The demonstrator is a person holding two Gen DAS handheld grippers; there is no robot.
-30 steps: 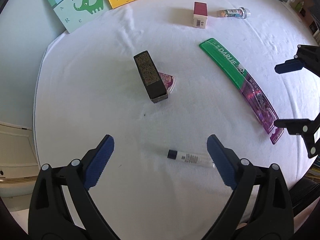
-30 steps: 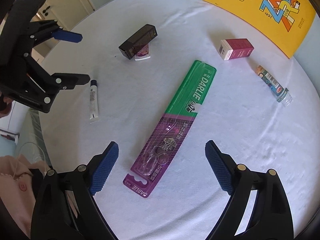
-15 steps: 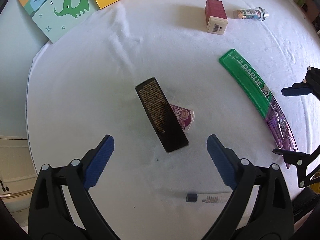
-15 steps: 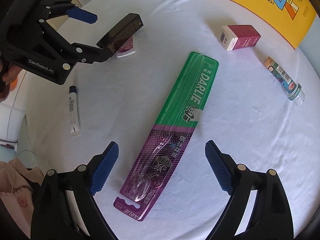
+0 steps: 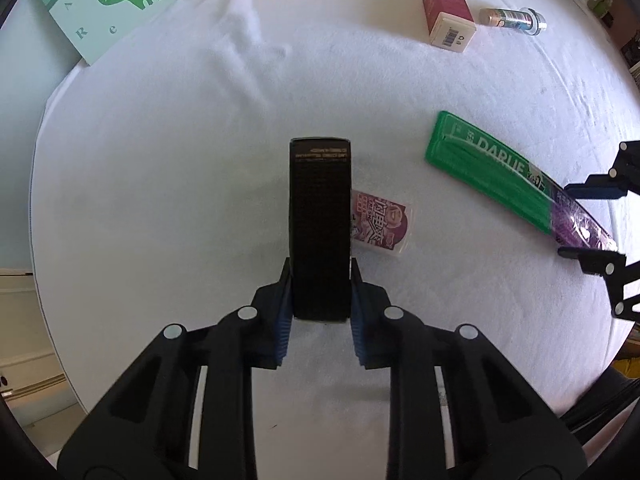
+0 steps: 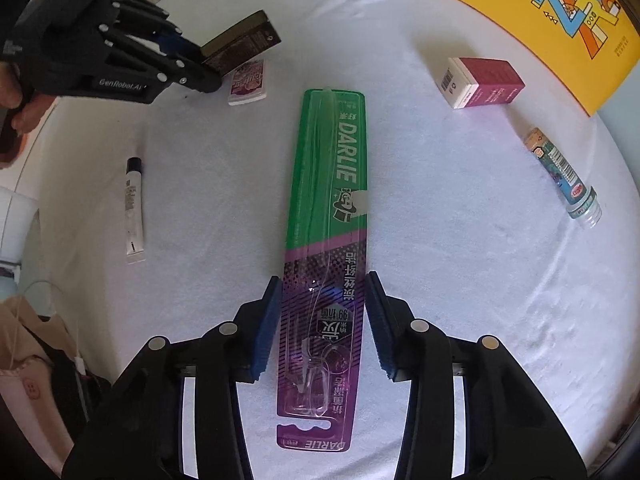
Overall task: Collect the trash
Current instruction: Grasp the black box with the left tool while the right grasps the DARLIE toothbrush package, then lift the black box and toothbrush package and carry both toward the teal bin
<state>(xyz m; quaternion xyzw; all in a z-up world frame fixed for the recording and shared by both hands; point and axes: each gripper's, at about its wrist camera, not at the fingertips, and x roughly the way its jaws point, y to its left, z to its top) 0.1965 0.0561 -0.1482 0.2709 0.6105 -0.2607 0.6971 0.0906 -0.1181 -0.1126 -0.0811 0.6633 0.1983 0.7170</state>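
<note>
Between the closing left hand-held gripper [image 5: 320,300] (pads touching): black box [image 5: 320,216].

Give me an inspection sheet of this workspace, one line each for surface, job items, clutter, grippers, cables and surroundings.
Surface: round table under a wrinkled white cloth.
Job's things: black box lying flat; green and purple toothbrush pack; pink sachet partly under the black box; small white tube; maroon box; small bottle on its side.
Clutter: elephant booklet and yellow booklet at the table's far edge.
Grippers: left gripper closing, pads against the black box's sides; right gripper closing astride the pack's purple end, pads at its edges.
Cables: thin white cord beside the table.
Surroundings: pale blue floor; a person's hand on the left gripper's handle.
</note>
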